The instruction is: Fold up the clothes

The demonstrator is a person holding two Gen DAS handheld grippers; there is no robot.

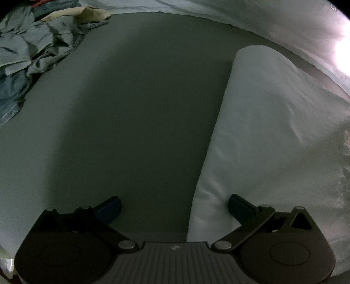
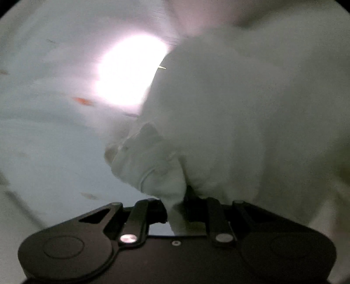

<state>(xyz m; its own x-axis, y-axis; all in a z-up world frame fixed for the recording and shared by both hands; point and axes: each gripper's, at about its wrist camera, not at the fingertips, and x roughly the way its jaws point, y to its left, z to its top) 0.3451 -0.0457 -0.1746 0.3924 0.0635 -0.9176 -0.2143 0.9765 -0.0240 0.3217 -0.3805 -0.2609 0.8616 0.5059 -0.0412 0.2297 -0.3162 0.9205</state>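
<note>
A white garment (image 1: 266,131) lies on the grey surface (image 1: 131,109), its long straight edge running from the front centre to the back right. My left gripper (image 1: 174,207) is open and empty, low over the surface, with its right finger (image 1: 239,205) over the garment's near corner. In the right wrist view my right gripper (image 2: 176,209) is shut on a bunched fold of the white garment (image 2: 153,163), which hangs up close and fills the right of that blurred view.
A heap of blue-grey and yellow clothes (image 1: 37,48) lies at the back left. A pale sheet (image 1: 218,11) runs along the far edge. A bright light (image 2: 129,72) glares beyond the lifted cloth.
</note>
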